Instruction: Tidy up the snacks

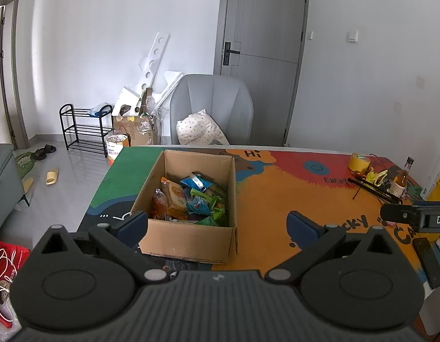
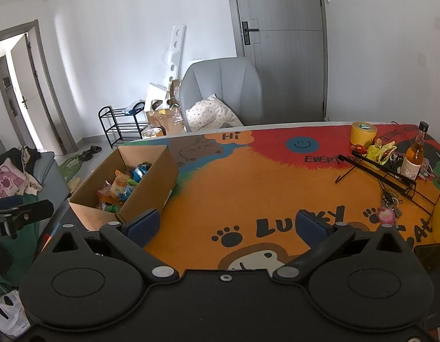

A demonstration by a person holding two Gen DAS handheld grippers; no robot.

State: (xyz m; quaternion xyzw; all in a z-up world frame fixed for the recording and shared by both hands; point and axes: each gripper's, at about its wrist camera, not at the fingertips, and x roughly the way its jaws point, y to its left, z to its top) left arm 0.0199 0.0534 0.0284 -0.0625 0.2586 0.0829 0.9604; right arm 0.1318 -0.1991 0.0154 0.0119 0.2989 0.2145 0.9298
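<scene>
An open cardboard box (image 1: 188, 239) stands on the colourful table mat (image 1: 271, 196) and holds several snack packets (image 1: 191, 196): orange, blue and green wrappers. My left gripper (image 1: 217, 226) is open and empty, just in front of the box's near wall. The right wrist view shows the same box (image 2: 151, 182) at the left with its snacks (image 2: 123, 188). My right gripper (image 2: 228, 225) is open and empty over the orange mat (image 2: 248, 188), to the right of the box.
A yellow tape roll (image 2: 362, 134), a glass bottle (image 2: 415, 154), a black wire stand (image 2: 382, 173) and keys (image 2: 388, 213) sit at the table's right. A grey chair (image 1: 211, 108) with a pillow stands behind the table. A shoe rack (image 1: 83, 128) and cartons stand by the wall.
</scene>
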